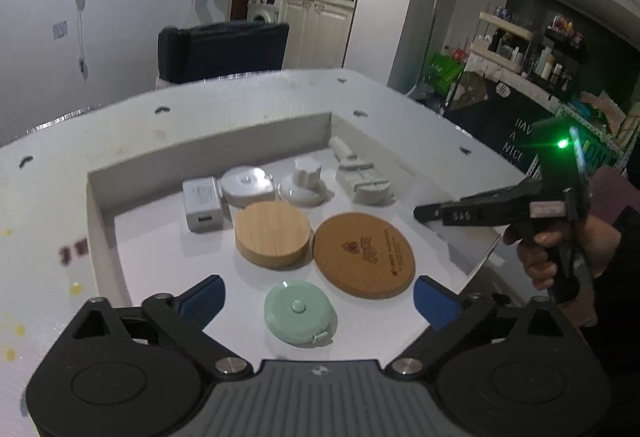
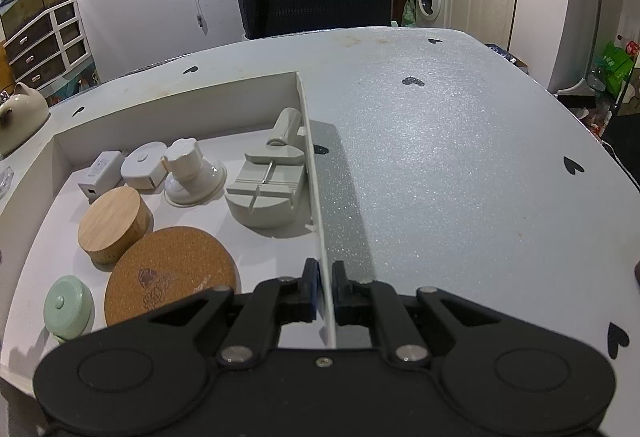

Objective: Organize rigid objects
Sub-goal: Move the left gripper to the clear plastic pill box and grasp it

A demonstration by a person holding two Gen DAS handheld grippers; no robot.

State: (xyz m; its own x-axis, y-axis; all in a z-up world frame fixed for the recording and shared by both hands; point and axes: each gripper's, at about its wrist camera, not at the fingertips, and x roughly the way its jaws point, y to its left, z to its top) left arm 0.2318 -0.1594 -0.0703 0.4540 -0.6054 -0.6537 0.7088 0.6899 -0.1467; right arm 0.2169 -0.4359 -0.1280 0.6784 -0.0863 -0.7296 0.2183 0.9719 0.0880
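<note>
Mint-green tape measure lies free between the left gripper's wide-apart jaws, while the right gripper clamps the white box's side wall.

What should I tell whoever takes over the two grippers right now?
Left hand-held gripper: open, empty, above the mint tape measure.
Right hand-held gripper: shut on the white box's right wall.
In the box: tape measure, cork coaster, wooden lid, USB charger, white tape measure, suction-cup knob, grey watch-link tool.
Done: all seven sit inside.
Left: nothing visible on the table outside; release the wall.
</note>
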